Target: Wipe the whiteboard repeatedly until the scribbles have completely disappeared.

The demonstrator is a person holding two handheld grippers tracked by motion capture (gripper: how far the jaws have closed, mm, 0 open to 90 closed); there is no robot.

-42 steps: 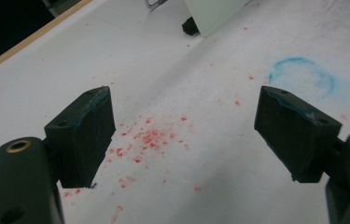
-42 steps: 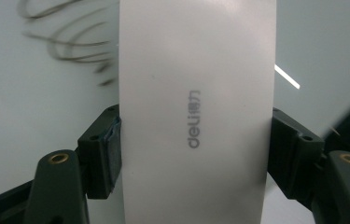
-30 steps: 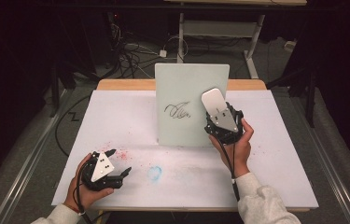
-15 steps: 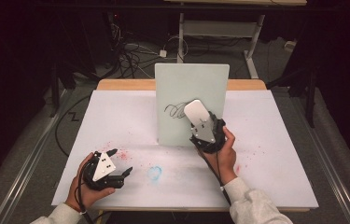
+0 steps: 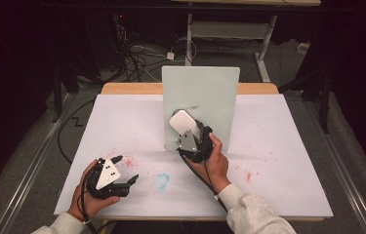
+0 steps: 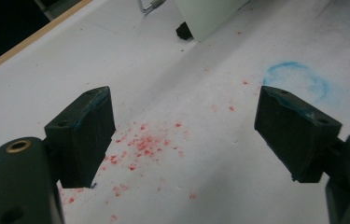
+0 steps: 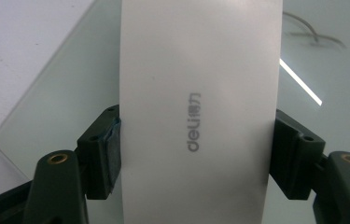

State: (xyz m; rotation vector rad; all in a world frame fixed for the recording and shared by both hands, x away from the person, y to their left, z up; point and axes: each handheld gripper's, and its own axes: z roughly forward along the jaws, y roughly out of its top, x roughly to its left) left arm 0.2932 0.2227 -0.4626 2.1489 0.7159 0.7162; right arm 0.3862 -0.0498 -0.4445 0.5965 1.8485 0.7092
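A pale whiteboard [image 5: 210, 92] stands upright at the middle back of the table. My right gripper [image 5: 185, 130] is shut on a white eraser [image 5: 183, 122] and holds it flat against the board's lower left part. In the right gripper view the eraser [image 7: 200, 70], printed "deli", sits clamped between both pads, with the board [image 7: 60, 102] behind it. A faint dark pen stroke [image 7: 312, 37] is left on the board beside the eraser. My left gripper [image 5: 126, 168] rests near the table's front left, open, with nothing between its jaws [image 6: 184, 135].
White paper covers the table [image 5: 278, 146]. It carries red specks [image 6: 140, 144] under the left gripper and a blue chalky ring [image 5: 161, 180] to its right. The board's black foot [image 6: 184, 31] stands on the paper. Cables lie on the floor behind.
My right gripper has slid the eraser left and down across the board, and most of the dark scribble is gone. The left hand has stayed put.
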